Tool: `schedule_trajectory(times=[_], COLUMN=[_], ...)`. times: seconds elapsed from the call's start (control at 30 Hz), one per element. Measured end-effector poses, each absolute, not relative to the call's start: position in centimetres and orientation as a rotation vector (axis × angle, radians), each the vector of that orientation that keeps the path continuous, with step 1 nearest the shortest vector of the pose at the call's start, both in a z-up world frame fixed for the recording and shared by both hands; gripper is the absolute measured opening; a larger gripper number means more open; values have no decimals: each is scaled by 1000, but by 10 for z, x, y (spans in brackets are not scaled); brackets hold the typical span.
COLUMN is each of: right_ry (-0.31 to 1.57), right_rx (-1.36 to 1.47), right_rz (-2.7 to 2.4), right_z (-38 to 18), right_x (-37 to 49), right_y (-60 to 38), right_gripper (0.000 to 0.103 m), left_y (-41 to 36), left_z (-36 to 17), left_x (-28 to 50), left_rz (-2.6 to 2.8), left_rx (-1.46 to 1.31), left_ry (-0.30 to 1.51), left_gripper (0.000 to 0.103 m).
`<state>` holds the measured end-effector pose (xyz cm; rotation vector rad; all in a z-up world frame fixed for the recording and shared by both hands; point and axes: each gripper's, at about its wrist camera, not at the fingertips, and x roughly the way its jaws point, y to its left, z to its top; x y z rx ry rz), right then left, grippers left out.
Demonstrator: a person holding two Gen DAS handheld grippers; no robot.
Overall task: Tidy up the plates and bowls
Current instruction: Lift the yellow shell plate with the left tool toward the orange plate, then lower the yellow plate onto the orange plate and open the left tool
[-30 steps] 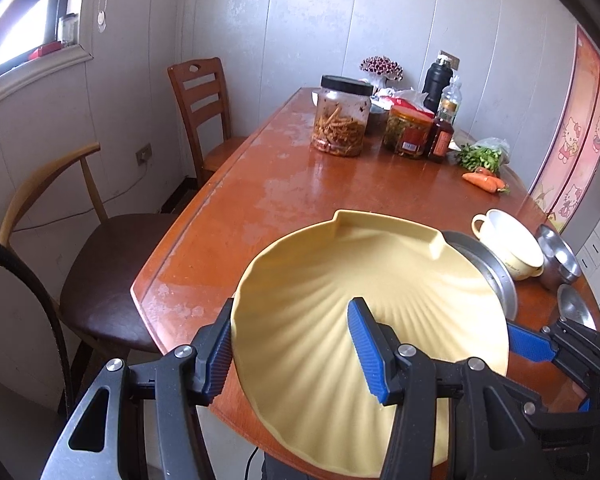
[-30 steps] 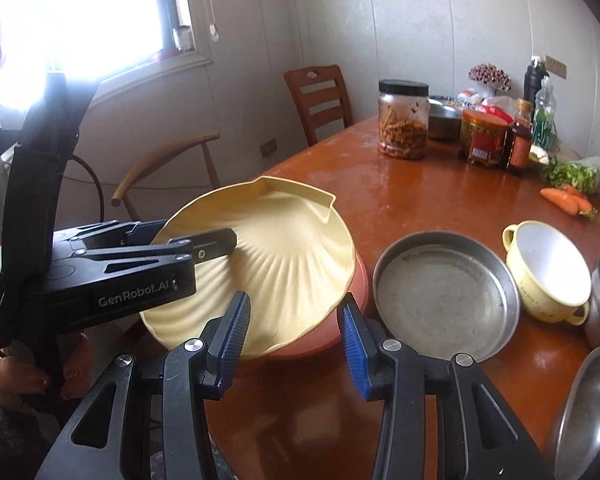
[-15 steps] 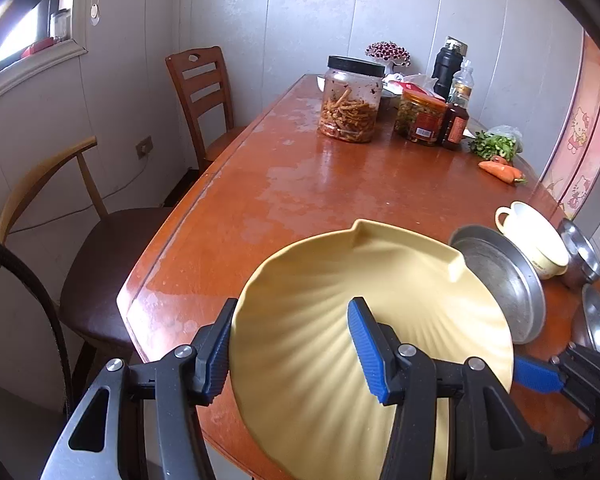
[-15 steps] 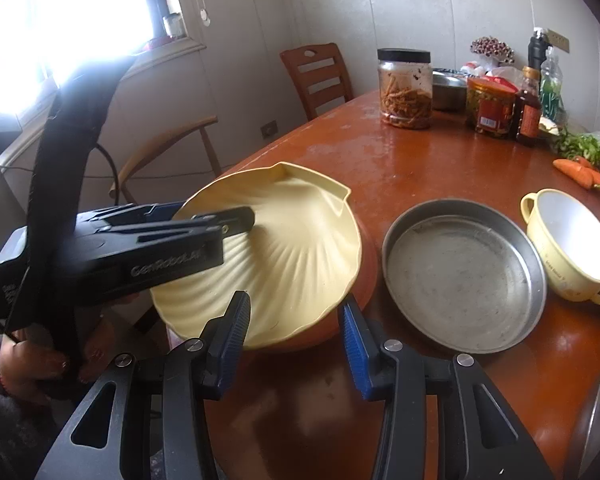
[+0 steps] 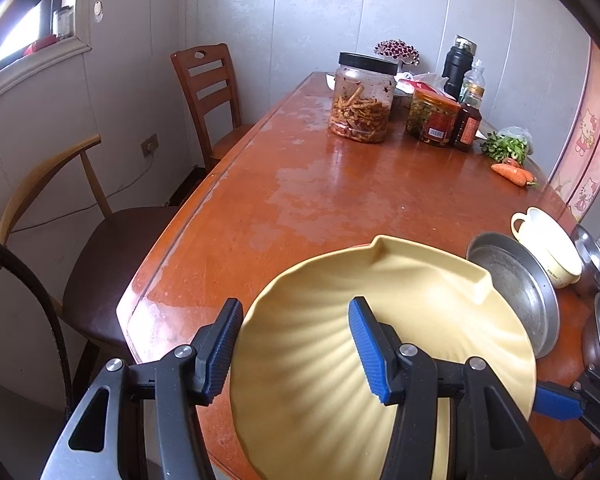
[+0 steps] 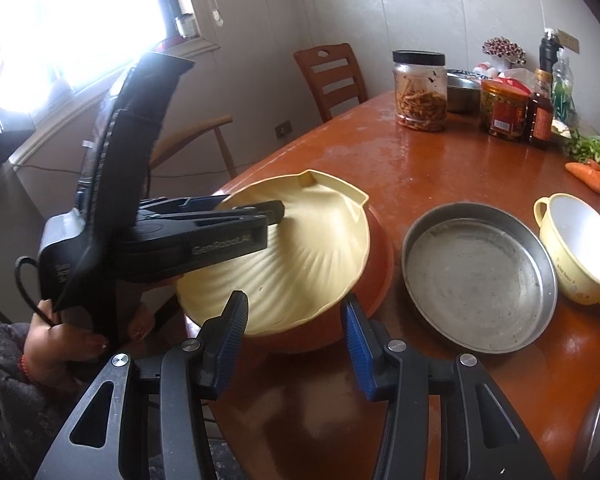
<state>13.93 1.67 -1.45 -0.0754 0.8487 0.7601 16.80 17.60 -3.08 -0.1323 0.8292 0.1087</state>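
My left gripper (image 5: 294,350) is shut on the rim of a cream shell-shaped plate (image 5: 420,312), one finger inside it and one under it. In the right wrist view the plate (image 6: 300,256) is tilted and rests in an orange-red bowl (image 6: 380,276) at the table's near corner, with the left gripper (image 6: 260,210) clamped on its left rim. My right gripper (image 6: 294,338) is open and empty, just in front of the bowl. A round metal pan (image 6: 480,276) lies to the right, then a cream cup-shaped bowl (image 6: 580,248).
Steel bowls (image 5: 592,256) sit at the table's right edge. Jars (image 5: 360,100), bottles (image 5: 468,120), greens and a carrot (image 5: 512,172) stand at the far end. Two chairs (image 5: 208,92) line the left side of the wooden table (image 5: 300,184).
The plate has dropped lower and settled into the orange-red bowl, still held by the left gripper. The right gripper has moved in a little closer and stays open.
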Motion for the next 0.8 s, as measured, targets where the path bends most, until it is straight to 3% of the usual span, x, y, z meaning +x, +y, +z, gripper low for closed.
schedule_trajectory(times=[0.8], right_ry=[883], right_rx=[-123], right_rz=[811], right_z=[-13], right_x=[120], right_y=[22], right_gripper=[52], left_y=[178], left_z=[-27], left_x=[166], left_rz=[114], left_rx=[-145], left_ry=[842], left_gripper=[55])
